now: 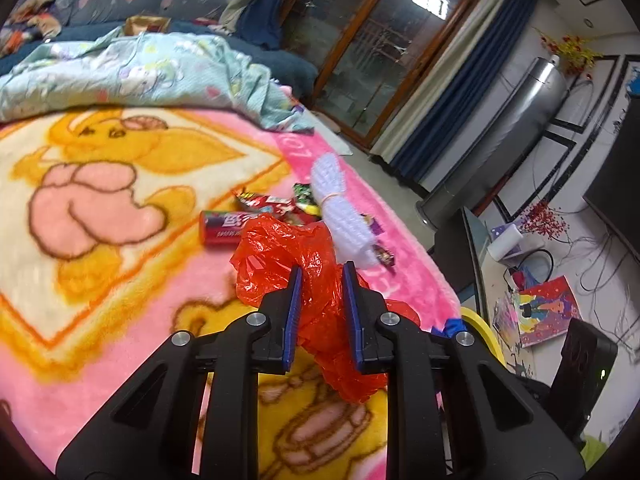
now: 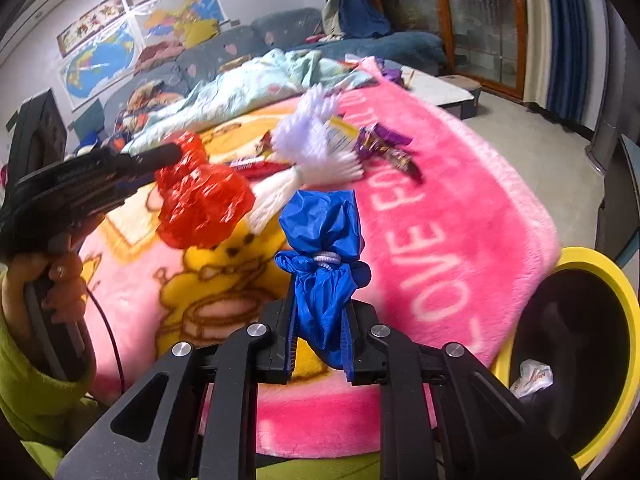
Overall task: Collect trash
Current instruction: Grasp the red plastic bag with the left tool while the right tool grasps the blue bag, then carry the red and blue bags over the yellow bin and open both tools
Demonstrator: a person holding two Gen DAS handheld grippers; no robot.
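Left gripper (image 1: 320, 276) jaws pinch a red bag (image 1: 288, 256), right gripper (image 2: 320, 312) jaws pinch a blue bag (image 2: 320, 232), both lifted clear of the bed (image 2: 460, 200), likely bound for the bin (image 2: 600, 280) beside the right jaws.

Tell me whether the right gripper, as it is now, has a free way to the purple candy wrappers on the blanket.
Probably not yet. The right gripper is shut on a blue plastic bag, so its jaws are taken. The purple candy wrappers lie uncovered on the pink blanket ahead.

Red plastic bag (image 1: 288, 248), blue bag (image 2: 324, 240), pink cartoon-print blanket (image 1: 100, 168), yellow-rimmed bin (image 2: 600, 264)
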